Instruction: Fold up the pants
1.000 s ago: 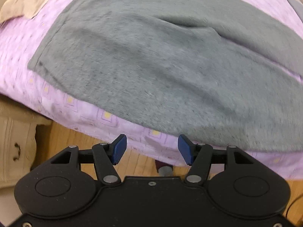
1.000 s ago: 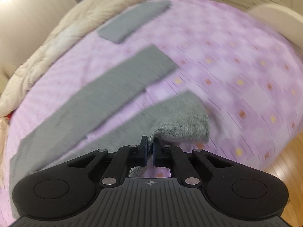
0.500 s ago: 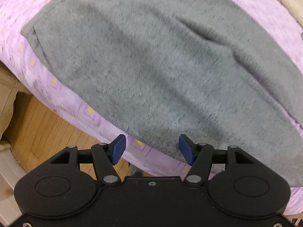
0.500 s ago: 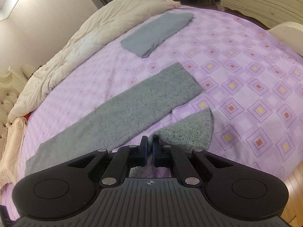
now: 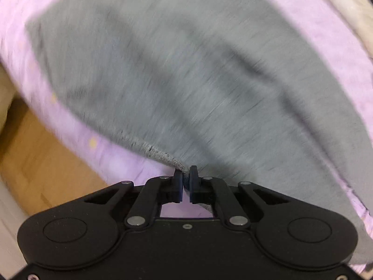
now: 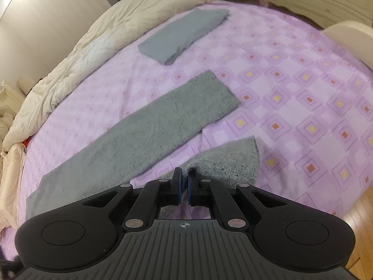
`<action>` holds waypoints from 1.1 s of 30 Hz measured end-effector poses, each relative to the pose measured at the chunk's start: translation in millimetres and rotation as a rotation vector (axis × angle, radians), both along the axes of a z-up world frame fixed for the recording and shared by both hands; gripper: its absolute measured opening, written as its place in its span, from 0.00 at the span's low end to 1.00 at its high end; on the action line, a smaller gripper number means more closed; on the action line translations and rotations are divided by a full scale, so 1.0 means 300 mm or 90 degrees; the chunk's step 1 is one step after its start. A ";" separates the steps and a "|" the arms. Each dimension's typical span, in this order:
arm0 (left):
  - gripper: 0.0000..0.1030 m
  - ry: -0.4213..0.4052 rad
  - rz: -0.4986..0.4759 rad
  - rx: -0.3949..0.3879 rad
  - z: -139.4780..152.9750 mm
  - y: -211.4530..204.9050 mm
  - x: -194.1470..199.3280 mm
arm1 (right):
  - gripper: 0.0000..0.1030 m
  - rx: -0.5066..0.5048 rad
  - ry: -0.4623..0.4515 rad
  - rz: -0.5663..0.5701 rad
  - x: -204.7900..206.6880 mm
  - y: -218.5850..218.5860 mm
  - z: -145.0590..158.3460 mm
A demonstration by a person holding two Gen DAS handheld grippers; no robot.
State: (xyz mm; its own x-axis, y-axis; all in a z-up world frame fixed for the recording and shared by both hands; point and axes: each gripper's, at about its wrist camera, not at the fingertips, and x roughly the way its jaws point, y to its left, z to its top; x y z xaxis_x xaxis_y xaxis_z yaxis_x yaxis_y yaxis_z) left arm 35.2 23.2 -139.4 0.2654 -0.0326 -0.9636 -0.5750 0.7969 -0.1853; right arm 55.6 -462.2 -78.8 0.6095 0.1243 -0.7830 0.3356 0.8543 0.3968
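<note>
Left gripper (image 5: 185, 172) clamps the grey pants (image 5: 198, 74) at the waist edge; right gripper (image 6: 182, 175) clamps one leg's cuff (image 6: 233, 161).

left wrist view: low, close over the bed edge (image 5: 112, 163), faces along fingers toward 12 o'clock, blurred
right wrist view: higher, looks farther across the bed (image 6: 303, 93)
shared: grey pants (image 5: 186, 81) (image 6: 144, 128), purple sheet
</note>
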 end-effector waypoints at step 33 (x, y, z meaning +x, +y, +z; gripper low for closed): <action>0.08 0.027 -0.250 0.093 0.120 -0.034 0.831 | 0.05 -0.022 0.113 -0.207 0.581 0.056 -0.110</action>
State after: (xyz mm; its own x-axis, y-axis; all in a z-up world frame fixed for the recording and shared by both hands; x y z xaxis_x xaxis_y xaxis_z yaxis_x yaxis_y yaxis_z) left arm 284.5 12.9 -103.2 0.2200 0.0137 -0.9754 -0.2271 0.9732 -0.0375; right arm 230.0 -445.4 -111.8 0.4676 -0.0813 -0.8802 0.6521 0.7040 0.2814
